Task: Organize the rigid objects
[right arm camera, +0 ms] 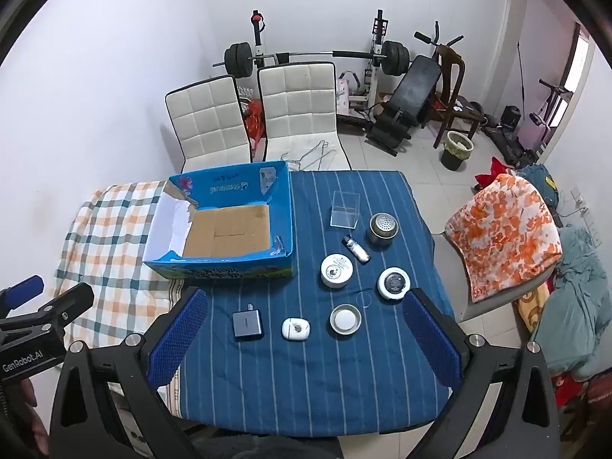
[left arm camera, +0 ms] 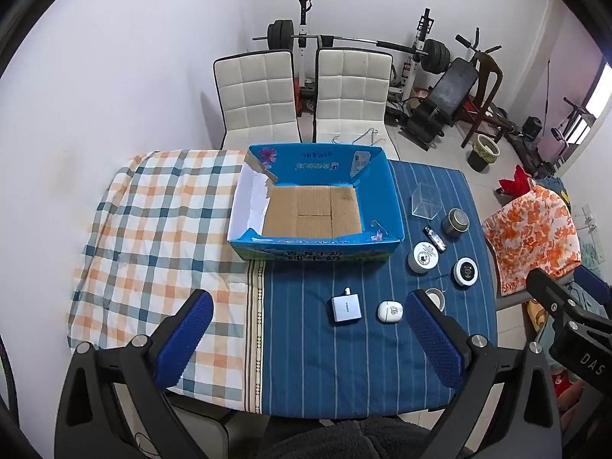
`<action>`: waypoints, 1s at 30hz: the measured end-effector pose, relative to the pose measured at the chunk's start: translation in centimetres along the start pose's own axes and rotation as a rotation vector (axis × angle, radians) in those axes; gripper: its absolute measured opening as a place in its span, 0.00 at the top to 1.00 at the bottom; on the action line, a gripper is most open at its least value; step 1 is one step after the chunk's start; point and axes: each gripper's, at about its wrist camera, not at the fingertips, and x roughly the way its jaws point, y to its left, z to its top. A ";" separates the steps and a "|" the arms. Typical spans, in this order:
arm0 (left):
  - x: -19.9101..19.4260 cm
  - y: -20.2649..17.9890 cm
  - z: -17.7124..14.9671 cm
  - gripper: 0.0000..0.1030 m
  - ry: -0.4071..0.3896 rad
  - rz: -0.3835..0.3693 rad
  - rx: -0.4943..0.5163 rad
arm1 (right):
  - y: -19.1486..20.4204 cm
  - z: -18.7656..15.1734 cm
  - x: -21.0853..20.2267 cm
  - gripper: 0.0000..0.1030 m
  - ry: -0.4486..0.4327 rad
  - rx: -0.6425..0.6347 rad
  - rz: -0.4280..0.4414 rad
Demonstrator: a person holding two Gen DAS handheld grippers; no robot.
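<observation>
An open blue cardboard box (left arm camera: 390, 206) (right arm camera: 281, 206) stands empty on the table. On the blue striped cloth beside it lie a grey charger (left arm camera: 346, 308) (right arm camera: 248, 324), a white earbud case (left arm camera: 389, 311) (right arm camera: 295, 329), a small round tin (right arm camera: 345, 319), two white round jars (right arm camera: 336, 270) (right arm camera: 394, 283), a lighter (right arm camera: 355, 249), a metal tin (right arm camera: 383, 228) and a clear plastic cube (right arm camera: 345, 209). My left gripper (left arm camera: 308, 340) is open and empty above the table's near edge. My right gripper (right arm camera: 304, 338) is open and empty, hovering nearer than the small objects.
A checked cloth (left arm camera: 153, 237) covers the table's left part. Two white chairs (left arm camera: 302, 91) stand behind the table. A chair with an orange patterned cover (right arm camera: 505, 229) stands at the right. Gym equipment (right arm camera: 382, 76) lines the far wall.
</observation>
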 end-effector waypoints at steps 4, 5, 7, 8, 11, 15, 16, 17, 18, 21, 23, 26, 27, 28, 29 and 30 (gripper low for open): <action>-0.2 0.0 0.2 0.00 -0.002 -0.001 0.002 | 0.0 0.1 -0.1 0.00 -0.002 -0.002 -0.005; -0.2 0.1 0.2 0.00 -0.002 -0.002 0.001 | 0.0 0.1 -0.1 0.00 -0.002 -0.003 -0.005; -0.2 0.0 0.1 0.00 -0.003 -0.003 0.000 | 0.0 0.0 -0.2 0.00 -0.007 -0.004 -0.010; -0.2 0.0 0.1 0.00 -0.005 -0.002 0.000 | -0.1 -0.1 -0.2 0.00 -0.008 -0.004 -0.010; -0.5 0.3 0.6 0.00 -0.005 -0.004 0.001 | 0.0 0.0 -0.2 0.00 -0.010 -0.005 -0.012; -0.8 0.4 0.8 0.00 -0.007 -0.005 0.000 | 0.1 0.1 -0.4 0.00 -0.017 -0.004 -0.005; -0.8 0.4 0.8 0.00 -0.007 -0.005 0.001 | 0.1 0.2 -0.4 0.00 -0.015 -0.003 -0.003; -0.9 0.6 1.2 0.00 -0.006 -0.006 0.001 | 0.1 0.2 -0.4 0.00 -0.013 -0.004 -0.005; -0.9 0.6 1.1 0.00 -0.005 -0.007 0.001 | 0.1 0.2 -0.3 0.00 -0.011 -0.005 -0.006; -1.1 0.1 1.3 0.00 -0.008 -0.004 0.001 | 0.1 0.1 -0.1 0.00 -0.004 -0.001 -0.002; -1.2 0.1 1.5 0.00 -0.009 -0.004 0.000 | 0.1 0.1 -0.1 0.00 -0.005 -0.002 -0.004; -1.1 0.1 1.3 0.00 -0.010 -0.003 0.000 | 0.1 0.1 0.0 0.00 -0.007 0.001 -0.001; -1.2 0.1 1.4 0.00 -0.012 -0.004 0.000 | 0.0 0.0 0.0 0.00 -0.009 0.001 0.000; -1.3 0.1 1.5 0.00 -0.012 -0.006 -0.001 | 0.0 0.1 0.0 0.00 -0.009 0.002 -0.002; -1.2 0.0 1.6 0.00 -0.011 -0.005 0.000 | 0.0 0.1 0.0 0.00 -0.010 0.002 -0.003; -1.3 0.0 1.7 0.00 -0.012 -0.005 0.000 | -0.1 0.1 -0.1 0.00 -0.012 0.003 -0.004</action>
